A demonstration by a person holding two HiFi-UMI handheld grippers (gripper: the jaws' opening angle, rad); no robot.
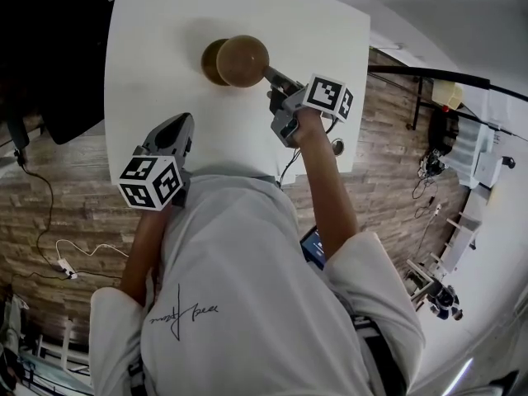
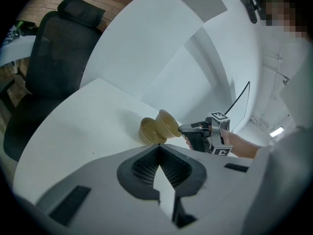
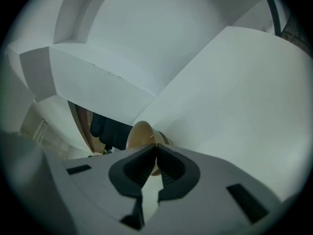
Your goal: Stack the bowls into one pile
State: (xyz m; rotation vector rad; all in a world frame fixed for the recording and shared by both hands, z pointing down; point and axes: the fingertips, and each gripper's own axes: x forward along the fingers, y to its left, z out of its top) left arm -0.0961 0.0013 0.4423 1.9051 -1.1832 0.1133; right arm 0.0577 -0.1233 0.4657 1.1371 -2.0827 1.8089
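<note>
Two tan bowls are at the far middle of the white table. One bowl rests on the table. The second bowl is held tilted just to its right and overlaps it, with my right gripper shut on its rim. The right gripper view shows that held bowl edge-on at the right gripper. My left gripper hovers over the table's near edge, shut and empty. In the left gripper view both the resting bowl and the held bowl lie ahead of the left gripper.
A black office chair stands past the table's left side. Cables lie on the wood floor at the left. Equipment and stands crowd the floor to the right of the table.
</note>
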